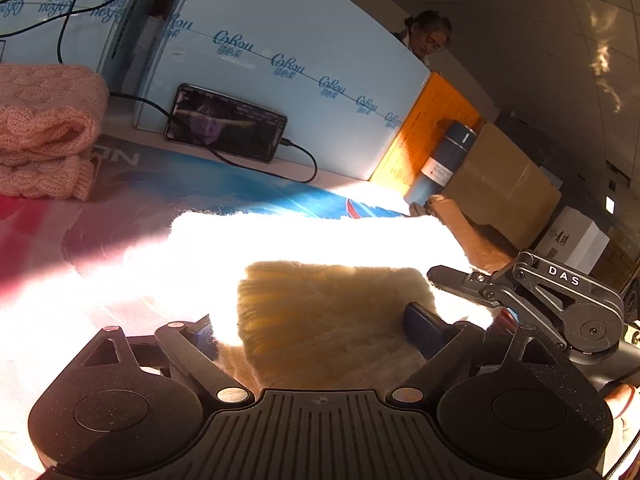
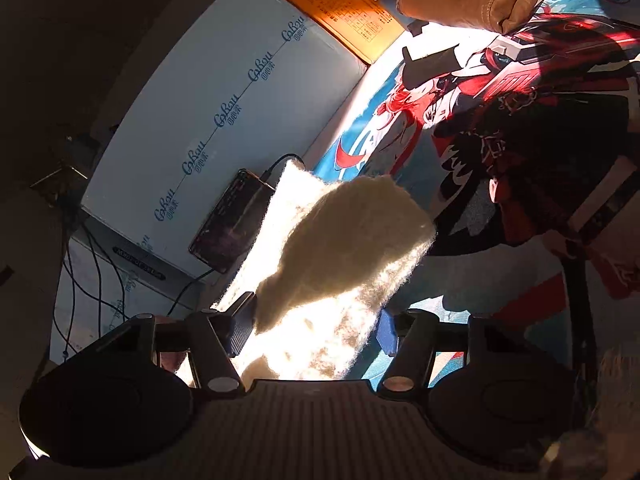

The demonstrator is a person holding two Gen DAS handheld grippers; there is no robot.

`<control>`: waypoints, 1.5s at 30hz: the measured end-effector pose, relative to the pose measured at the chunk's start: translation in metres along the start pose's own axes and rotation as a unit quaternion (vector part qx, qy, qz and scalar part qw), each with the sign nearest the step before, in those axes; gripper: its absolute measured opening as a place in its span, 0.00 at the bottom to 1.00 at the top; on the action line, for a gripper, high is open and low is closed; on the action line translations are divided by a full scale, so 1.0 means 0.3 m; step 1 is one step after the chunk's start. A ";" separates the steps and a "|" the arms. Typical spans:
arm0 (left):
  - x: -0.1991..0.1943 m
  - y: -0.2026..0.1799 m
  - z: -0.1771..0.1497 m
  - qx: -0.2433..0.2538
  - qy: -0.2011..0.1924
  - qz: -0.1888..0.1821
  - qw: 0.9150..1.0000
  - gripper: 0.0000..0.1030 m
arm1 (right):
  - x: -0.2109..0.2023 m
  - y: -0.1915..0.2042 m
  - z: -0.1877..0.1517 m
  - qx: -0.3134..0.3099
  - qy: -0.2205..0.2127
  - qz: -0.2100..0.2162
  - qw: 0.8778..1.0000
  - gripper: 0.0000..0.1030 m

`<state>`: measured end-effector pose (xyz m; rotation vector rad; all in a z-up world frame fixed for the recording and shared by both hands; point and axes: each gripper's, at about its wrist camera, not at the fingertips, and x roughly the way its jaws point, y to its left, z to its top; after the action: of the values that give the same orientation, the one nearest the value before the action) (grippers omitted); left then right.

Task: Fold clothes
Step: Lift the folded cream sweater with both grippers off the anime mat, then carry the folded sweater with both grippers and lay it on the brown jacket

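Cream fuzzy knit, pink cable-knit sweater, red-and-blue anime-print mat, pale-blue logo-printed box.

Counted, with places given from the pale blue printed carton:
- Fuzzy cream knit garment: one, in front.
- Folded pink cable-knit sweater: one, left.
- Black smartphone on a cable: one, leaning against it.
- Blue-grey vacuum bottle: one, right.
- Plain brown cardboard box: one, right.
- Black two-finger grippers: two.

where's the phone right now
In the left wrist view the phone leans against the pale blue box at the back, right of the folded pink knit, beyond the cream garment.
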<state>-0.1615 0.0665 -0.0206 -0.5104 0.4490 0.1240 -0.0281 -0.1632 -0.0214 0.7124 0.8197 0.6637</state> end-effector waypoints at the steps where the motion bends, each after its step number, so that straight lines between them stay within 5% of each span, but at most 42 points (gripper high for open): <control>1: 0.009 -0.021 -0.005 0.004 0.001 -0.003 1.000 0.81 | -0.011 -0.015 0.012 0.007 -0.005 0.000 1.000 0.56; 7: 0.066 -0.098 -0.008 -0.010 0.010 -0.048 0.999 0.53 | -0.047 -0.076 0.063 0.026 -0.012 0.010 1.000 0.59; 14: 0.123 -0.194 -0.003 0.003 0.014 -0.122 0.992 0.40 | -0.092 -0.150 0.124 0.038 -0.044 0.038 0.998 0.35; 21: 0.193 -0.340 0.074 0.078 -0.012 -0.167 0.983 0.39 | -0.177 -0.227 0.260 0.046 -0.094 0.105 0.989 0.34; 27: 0.325 -0.498 0.151 0.150 -0.064 -0.208 0.964 0.40 | -0.253 -0.261 0.423 0.039 -0.178 0.121 0.976 0.34; 32: 0.497 -0.623 0.199 0.165 -0.096 -0.241 0.952 0.40 | -0.274 -0.299 0.557 0.031 -0.269 0.103 0.957 0.34; 45: 0.853 -0.791 0.138 0.123 -0.002 -0.252 0.960 0.47 | -0.257 -0.471 0.636 0.037 -0.381 -0.055 0.922 0.34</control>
<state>0.1367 -0.1176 0.0032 -0.3659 0.3136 -0.4167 0.1235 -0.3610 -0.0062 0.9004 0.1578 0.2085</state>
